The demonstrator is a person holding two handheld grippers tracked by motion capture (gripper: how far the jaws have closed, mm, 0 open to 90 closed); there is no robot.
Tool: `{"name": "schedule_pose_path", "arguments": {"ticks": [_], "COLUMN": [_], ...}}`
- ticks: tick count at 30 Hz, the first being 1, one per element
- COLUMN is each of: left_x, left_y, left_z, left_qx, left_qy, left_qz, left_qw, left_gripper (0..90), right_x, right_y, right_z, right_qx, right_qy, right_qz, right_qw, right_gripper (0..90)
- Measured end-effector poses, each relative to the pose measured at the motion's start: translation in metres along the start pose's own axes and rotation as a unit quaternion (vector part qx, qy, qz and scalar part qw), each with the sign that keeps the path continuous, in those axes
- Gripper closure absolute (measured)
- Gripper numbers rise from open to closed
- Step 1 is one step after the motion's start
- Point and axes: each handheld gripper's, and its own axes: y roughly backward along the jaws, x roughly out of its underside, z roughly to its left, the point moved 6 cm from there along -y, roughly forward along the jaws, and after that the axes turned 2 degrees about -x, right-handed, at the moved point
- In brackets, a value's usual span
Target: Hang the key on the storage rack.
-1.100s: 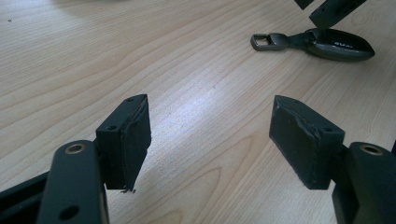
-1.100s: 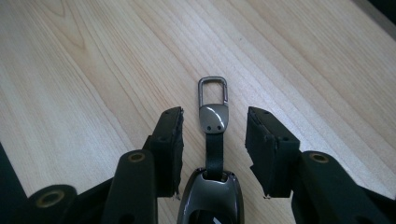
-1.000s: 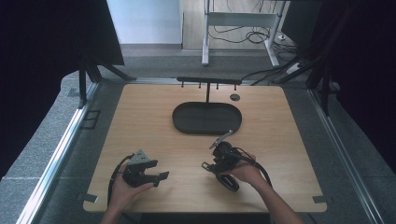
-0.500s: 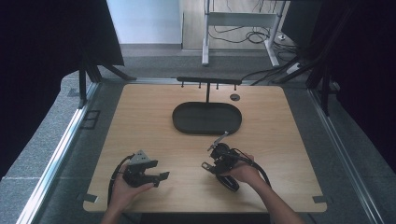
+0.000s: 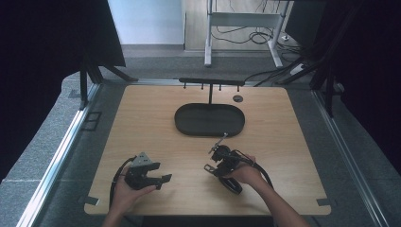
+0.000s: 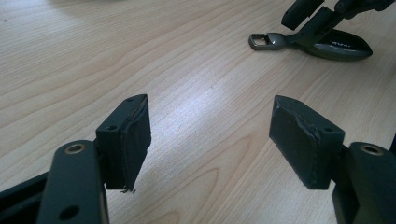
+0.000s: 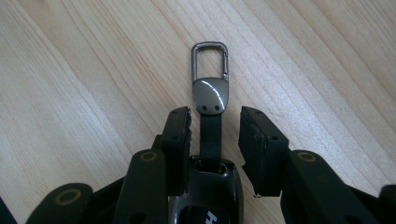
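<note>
Nothing has moved: right tool (image 7: 215, 144), jaws parted, straddles the key fob (image 7: 211, 121) lengthwise on the tabletop (image 5: 142, 123); left tool (image 6: 210, 140) open.

Your left gripper (image 5: 163, 178): black, grey three-cornered plate, black cable. Right gripper (image 5: 211, 161): black, looping cable. Forearms bare.

High view is looking forward and down from above, taking in the whole bench (image 5: 142, 118). Left gripper view is sitting low and close, facing across the wood toward the key fob (image 6: 327, 44) at upper right. Right gripper view is looking down on that fob very close.
</note>
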Motion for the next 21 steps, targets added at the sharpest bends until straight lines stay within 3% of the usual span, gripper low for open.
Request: {"name": "schedule_pose_path", "arguments": {"ticks": [21], "left_x": [0.0006], "left_y": [-0.0013], "left_z": [-0.0008], "left_qx": [0.001], "left_qy": [0.0], "left_qz": [0.004], "left_qw": [1.0], "left_gripper": [30.0], "right_x": [0.0003], "right_y": [-0.0085], "right_z": [-0.0011], "right_qx": [0.003], "right_qy": [0.005], "right_qz": [0.031], "right_qw": [0.9995], "right_gripper": [69.3]}}
